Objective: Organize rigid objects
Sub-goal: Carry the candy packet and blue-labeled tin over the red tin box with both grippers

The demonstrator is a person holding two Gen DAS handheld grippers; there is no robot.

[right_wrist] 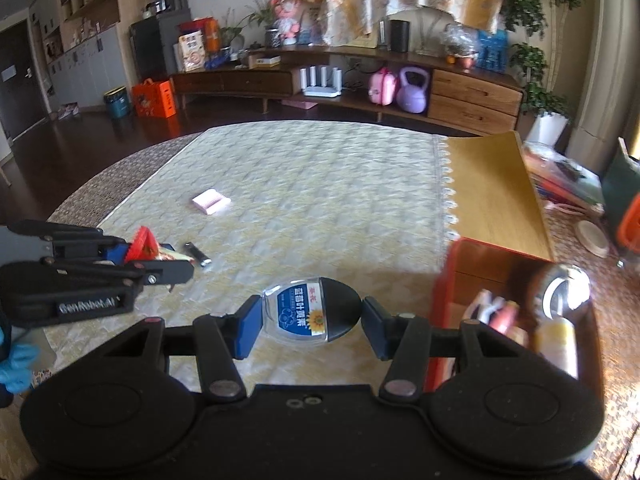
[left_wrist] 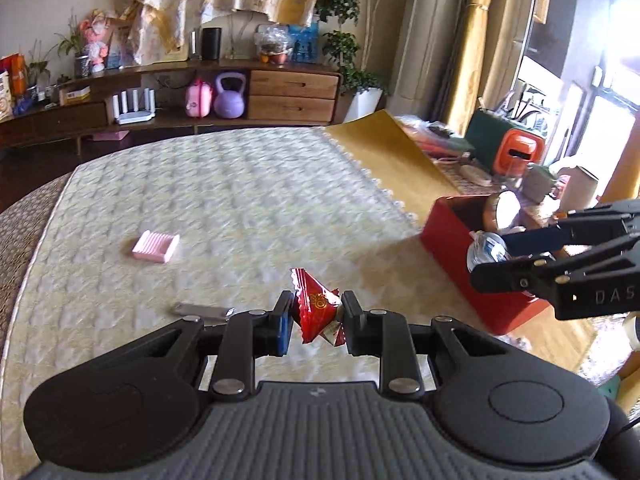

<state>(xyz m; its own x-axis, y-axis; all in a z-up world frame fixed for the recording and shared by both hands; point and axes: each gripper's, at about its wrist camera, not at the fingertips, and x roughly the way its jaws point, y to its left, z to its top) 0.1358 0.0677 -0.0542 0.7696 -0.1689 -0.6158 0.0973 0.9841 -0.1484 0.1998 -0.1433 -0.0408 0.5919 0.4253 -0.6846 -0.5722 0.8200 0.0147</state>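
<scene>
My left gripper (left_wrist: 316, 320) is shut on a red snack packet (left_wrist: 316, 306) and holds it above the cream tablecloth (left_wrist: 240, 200); the packet also shows in the right wrist view (right_wrist: 144, 246). My right gripper (right_wrist: 310, 318) is shut on a clear bottle with a blue label and black cap (right_wrist: 310, 312), held just left of the red box (right_wrist: 452, 292). In the left wrist view the right gripper (left_wrist: 496, 258) holds the bottle (left_wrist: 486, 252) at the red box's (left_wrist: 452, 248) near edge. The box holds a metal can (right_wrist: 564, 288) and small bottles.
A pink ridged soap dish (left_wrist: 156, 246) lies on the cloth to the left. A dark lighter (right_wrist: 197, 254) lies on the cloth near the left gripper. The box's gold lid (right_wrist: 492, 192) stands open behind it. Clutter covers the table's right end.
</scene>
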